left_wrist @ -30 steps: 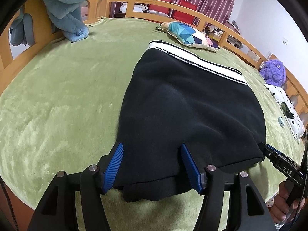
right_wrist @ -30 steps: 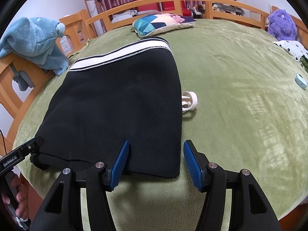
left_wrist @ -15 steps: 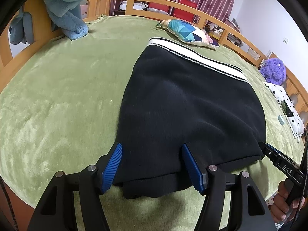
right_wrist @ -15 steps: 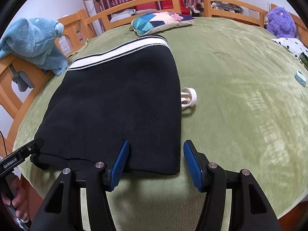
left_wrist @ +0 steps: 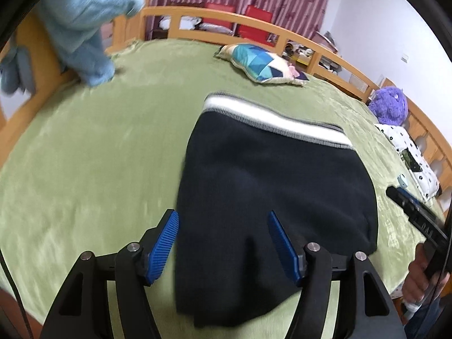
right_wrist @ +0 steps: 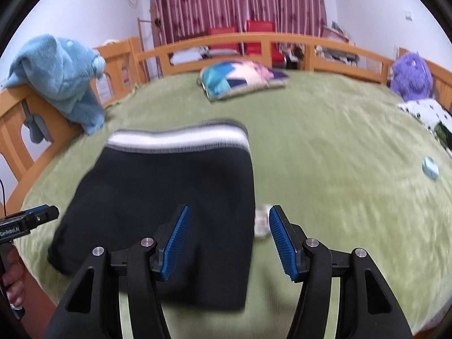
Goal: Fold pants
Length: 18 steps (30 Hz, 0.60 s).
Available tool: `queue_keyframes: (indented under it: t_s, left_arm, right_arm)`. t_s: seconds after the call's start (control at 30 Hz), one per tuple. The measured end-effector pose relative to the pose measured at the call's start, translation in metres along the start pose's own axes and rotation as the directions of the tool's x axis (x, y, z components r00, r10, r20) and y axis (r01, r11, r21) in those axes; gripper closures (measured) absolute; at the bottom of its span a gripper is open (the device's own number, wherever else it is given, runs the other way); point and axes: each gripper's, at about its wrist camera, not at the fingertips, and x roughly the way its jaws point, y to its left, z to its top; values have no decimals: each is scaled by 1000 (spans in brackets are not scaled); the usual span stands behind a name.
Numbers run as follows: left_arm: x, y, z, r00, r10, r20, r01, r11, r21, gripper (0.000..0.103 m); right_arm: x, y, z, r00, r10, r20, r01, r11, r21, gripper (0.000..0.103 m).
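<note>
With the pants [left_wrist: 271, 192] lying folded flat on the green blanket [left_wrist: 93, 163], near the front edge of the bed, both grippers hang above them and grip nothing. Left gripper [left_wrist: 223, 243]: jaws opening, blue pads [left_wrist: 163, 244] apart over the near left part of the fabric, not pressing it. Right gripper [right_wrist: 227, 241]: jaws spread, left pad over the near right part of the pants, right pad over bare blanket past the cloth edge; no contact visible. Pants are black with a white waistband [right_wrist: 178, 138] at the far end, near hem close to the bed's front edge. Small white item [right_wrist: 261, 223] lies on the blanket just beside the right edge of the pants, between the right gripper's pads in that view; too blurred to tell what it is. In the left view the right gripper's body shows at the right edge with a hand [left_wrist: 421, 279] on its handle; in the right view the left gripper's tip shows at the left edge, apart from the pants. Patterned pillow [right_wrist: 240, 80] well beyond the waistband. Blue plush [right_wrist: 62, 76] draped on the left wooden rail [right_wrist: 17, 130], purple plush [right_wrist: 412, 75] at the far right. Small pale blue object [right_wrist: 430, 167] on the blanket to the right. Both views motion-blurred.
</note>
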Motion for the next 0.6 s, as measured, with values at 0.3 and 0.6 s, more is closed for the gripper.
queue_keyframes:
  t_s: [0.3, 0.6]
  left_arm:
    - [56, -25, 44, 999, -34, -15, 35, 995, 89, 35]
    - [101, -8, 37, 995, -22, -99, 26, 999, 34, 35]
  right_arm:
    - [75, 24, 47, 996, 84, -19, -85, 994, -67, 46]
    - [133, 31, 38, 994, -45, -97, 28, 985, -169, 49]
